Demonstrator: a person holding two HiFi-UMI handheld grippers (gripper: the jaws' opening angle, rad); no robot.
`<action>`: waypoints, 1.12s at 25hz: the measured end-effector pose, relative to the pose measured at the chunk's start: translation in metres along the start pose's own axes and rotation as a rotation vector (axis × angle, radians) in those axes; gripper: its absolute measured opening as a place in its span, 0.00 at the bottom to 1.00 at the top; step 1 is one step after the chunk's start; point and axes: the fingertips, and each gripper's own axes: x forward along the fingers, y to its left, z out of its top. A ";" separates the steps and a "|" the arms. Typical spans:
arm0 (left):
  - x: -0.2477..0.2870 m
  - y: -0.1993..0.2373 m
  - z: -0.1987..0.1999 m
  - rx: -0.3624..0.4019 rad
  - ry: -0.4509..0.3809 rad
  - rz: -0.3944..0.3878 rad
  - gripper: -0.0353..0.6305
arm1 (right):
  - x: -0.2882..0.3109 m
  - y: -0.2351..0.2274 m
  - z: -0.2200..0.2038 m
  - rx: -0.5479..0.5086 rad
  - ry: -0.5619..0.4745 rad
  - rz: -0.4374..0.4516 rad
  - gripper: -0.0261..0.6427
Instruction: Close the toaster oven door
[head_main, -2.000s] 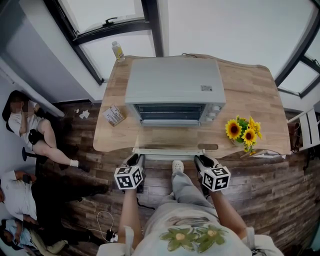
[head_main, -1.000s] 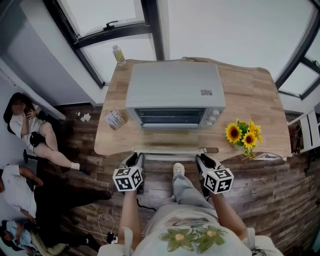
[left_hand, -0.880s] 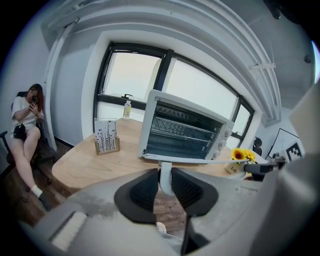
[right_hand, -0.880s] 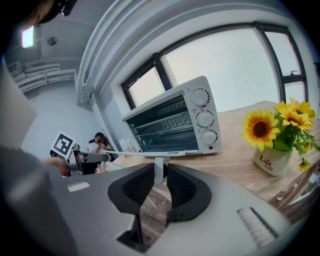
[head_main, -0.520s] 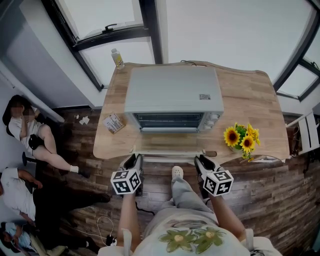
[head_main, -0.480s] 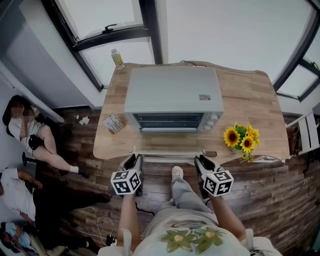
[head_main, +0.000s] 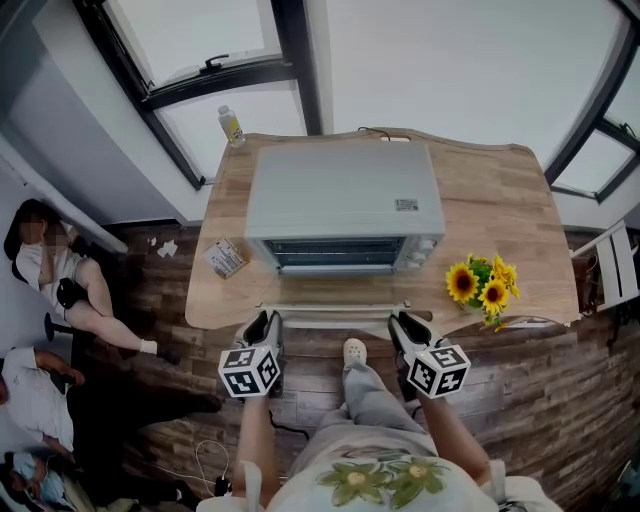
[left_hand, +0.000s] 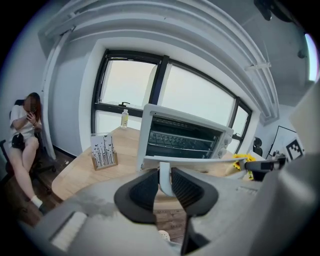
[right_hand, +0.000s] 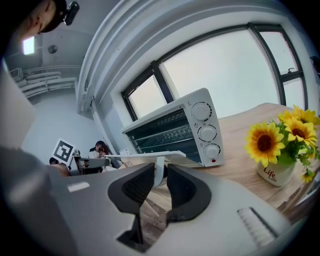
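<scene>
From the head view, the toaster oven (head_main: 345, 195) sits in the middle of the wooden tabletop (head_main: 500, 200). Its door (head_main: 335, 291) hangs open, lowered nearly flat toward the person, so the white door handle (head_main: 335, 310) lies along the tabletop's near edge. The left gripper (head_main: 263, 325) is at the handle's left end and the right gripper (head_main: 403, 325) at its right end. A pot of sunflowers (head_main: 482, 285) stands to the oven's right, a small card holder (head_main: 224, 258) to its left, and a bottle (head_main: 231, 125) at the far left corner.

In the left gripper view, the jaws stand only a little apart, clamped on the white post that carries the handle bar, one dark pad against each side. Beyond it the oven's racks show in the open cavity.

In the right gripper view it is much the same. The jaws are closed on the handle's other white post, and the door lies about level in front of the knobs.
</scene>
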 end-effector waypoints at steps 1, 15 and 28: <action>0.000 0.000 0.003 0.000 -0.006 0.000 0.20 | 0.000 0.000 0.003 0.003 -0.005 0.001 0.16; 0.009 -0.002 0.035 -0.024 -0.039 -0.014 0.20 | 0.009 -0.001 0.035 0.038 -0.044 0.018 0.16; 0.016 -0.002 0.054 -0.018 -0.051 -0.024 0.20 | 0.016 -0.002 0.054 0.053 -0.057 0.021 0.16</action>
